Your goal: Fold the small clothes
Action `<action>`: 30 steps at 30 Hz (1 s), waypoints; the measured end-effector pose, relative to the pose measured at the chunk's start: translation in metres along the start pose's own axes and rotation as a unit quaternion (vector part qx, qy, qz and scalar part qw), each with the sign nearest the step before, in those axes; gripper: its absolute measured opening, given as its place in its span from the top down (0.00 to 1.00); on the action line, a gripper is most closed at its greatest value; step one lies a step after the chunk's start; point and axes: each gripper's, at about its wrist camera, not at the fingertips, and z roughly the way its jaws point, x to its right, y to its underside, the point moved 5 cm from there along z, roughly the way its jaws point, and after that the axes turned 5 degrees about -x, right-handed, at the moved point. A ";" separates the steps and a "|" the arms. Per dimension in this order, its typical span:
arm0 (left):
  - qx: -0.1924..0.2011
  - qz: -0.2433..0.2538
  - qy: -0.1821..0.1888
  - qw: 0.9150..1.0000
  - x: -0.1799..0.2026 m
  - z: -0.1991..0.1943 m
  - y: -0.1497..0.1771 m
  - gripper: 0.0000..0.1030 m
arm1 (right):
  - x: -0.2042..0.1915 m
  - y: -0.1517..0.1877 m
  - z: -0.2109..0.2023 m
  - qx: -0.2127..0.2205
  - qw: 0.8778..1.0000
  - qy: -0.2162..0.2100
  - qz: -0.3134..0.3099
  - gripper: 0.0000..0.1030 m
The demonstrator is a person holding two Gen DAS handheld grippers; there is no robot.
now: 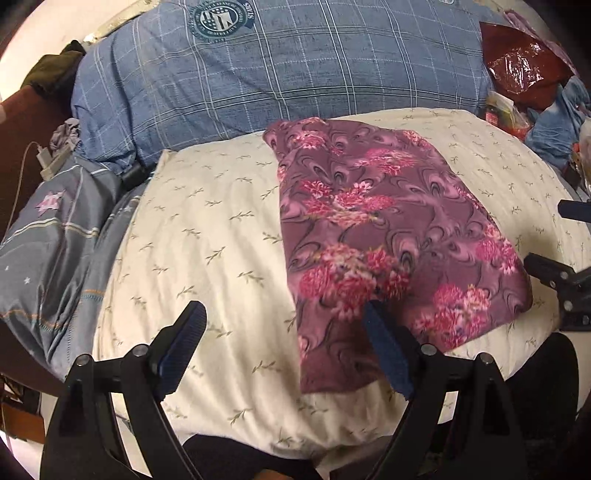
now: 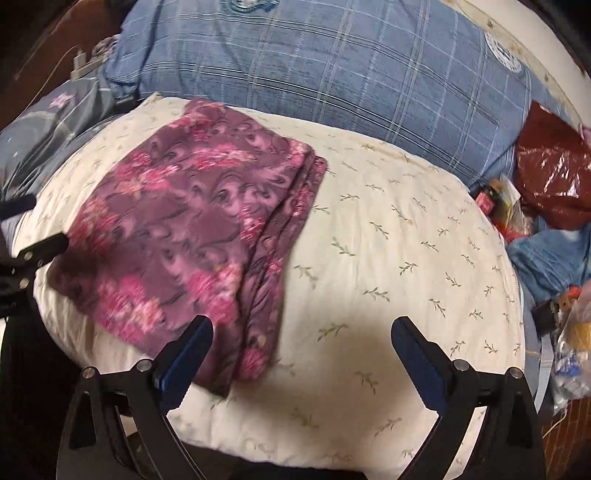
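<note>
Purple floral cloth [image 1: 388,236], already folded into a rectangle with layered edges on one side, lies flat on a cream pillow [image 1: 207,236] printed with small green sprigs. The left gripper [image 1: 284,332] has its fingers wide apart, one above the near edge of the cloth. The right gripper [image 2: 301,343] is also spread wide, over bare pillow beside the cloth. Behind stands a blue checked pillow [image 2: 314,62].

round teal crest seal [image 1: 220,18] printed on the blue plaid pillow [image 1: 295,66], ring lettering too small to read, only "STATES" beside it roughly legible
</note>
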 end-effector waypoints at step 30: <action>-0.010 0.017 0.057 0.998 0.030 -0.025 0.022 0.15 | 0.003 0.021 -0.019 -0.006 1.000 -0.025 0.017 0.04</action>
